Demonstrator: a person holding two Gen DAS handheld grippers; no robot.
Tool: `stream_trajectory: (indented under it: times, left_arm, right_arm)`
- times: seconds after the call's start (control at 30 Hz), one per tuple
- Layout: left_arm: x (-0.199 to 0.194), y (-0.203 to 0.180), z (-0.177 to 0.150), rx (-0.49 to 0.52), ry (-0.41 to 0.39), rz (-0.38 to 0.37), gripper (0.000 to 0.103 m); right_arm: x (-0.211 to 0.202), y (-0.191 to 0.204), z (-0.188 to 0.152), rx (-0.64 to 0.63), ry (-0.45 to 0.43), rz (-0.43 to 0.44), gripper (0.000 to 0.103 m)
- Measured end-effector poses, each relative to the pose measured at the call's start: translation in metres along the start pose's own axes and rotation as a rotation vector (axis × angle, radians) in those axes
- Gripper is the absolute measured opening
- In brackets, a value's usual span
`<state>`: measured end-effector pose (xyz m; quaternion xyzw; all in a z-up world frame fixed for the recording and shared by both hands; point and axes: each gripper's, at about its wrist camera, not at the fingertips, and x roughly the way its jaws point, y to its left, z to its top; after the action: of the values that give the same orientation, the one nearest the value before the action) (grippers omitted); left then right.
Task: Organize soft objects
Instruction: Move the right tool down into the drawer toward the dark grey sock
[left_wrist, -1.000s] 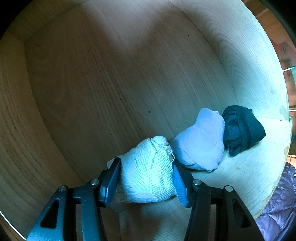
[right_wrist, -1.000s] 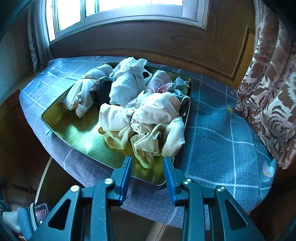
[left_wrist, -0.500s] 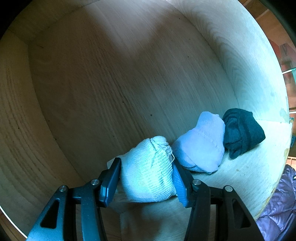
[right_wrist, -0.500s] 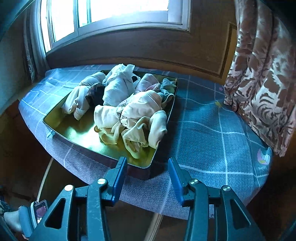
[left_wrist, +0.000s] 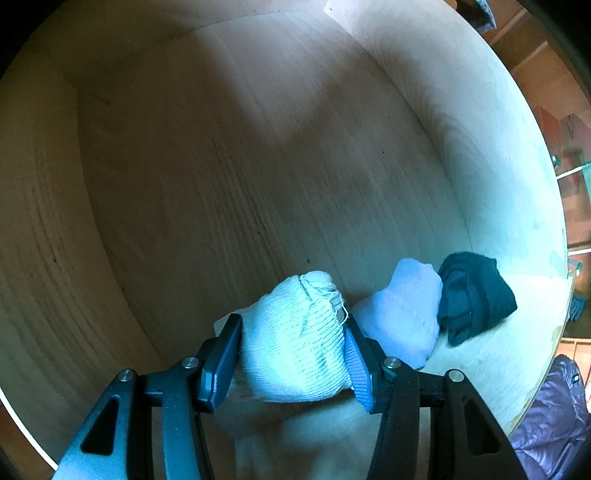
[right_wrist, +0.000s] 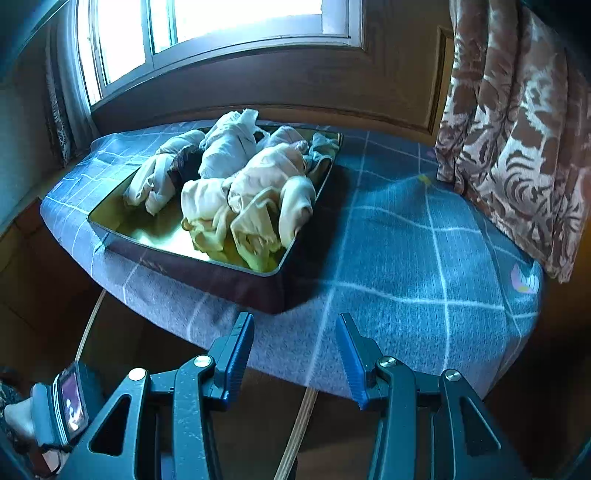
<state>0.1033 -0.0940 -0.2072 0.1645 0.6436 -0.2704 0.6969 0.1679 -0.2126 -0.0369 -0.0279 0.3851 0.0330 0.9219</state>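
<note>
Left gripper: your left gripper (left_wrist: 293, 350) is clamped on a rolled white sock (left_wrist: 295, 339), both pads pressed into its sides
White sock position: it sits low inside the wooden box (left_wrist: 229, 177), close over the pale wood floor; you cannot tell whether it touches the floor
Neighbours in box: a pale blue sock roll (left_wrist: 402, 314) lies just beside your right pad, and a dark sock roll (left_wrist: 472, 299) touches its far side, so the three run in a row along the wall
Right gripper: your right gripper (right_wrist: 295, 354) stands with fingers apart and nothing between them, over the near edge of the blue checked cushion (right_wrist: 424, 240)
Tray: a dark tray (right_wrist: 207, 273) with a shiny bottom rests on the cushion, ahead and left of your fingers
Tray contents: a loose heap of cream and white clothes (right_wrist: 240, 184), tangled, filling the far and right part
Surroundings: window (right_wrist: 207, 33) behind the tray, patterned curtain (right_wrist: 517, 129) on the right
</note>
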Motion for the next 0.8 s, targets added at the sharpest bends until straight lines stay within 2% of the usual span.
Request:
stream_trajectory:
  times: [0.3,0.37,0.6,0.8]
  left_arm:
    - [-0.018,-0.001,-0.009,-0.019,-0.086,0.004,0.053]
    - [-0.021,0.000,-0.011,-0.025,-0.097,0.000,0.053]
    - [-0.036,0.006,-0.019,-0.035,-0.119,-0.015,0.053]
    - [-0.057,0.007,-0.018,-0.048,-0.158,-0.029,0.053]
  right_arm:
    - [-0.001,0.012,-0.028,-0.066,0.041,0.045,0.047]
    - [-0.001,0.019,-0.038,-0.107,0.077,0.087,0.047]
    - [0.006,0.055,-0.072,-0.310,0.194,0.111,0.047]
    - [0.017,0.065,-0.086,-0.340,0.243,0.121,0.047]
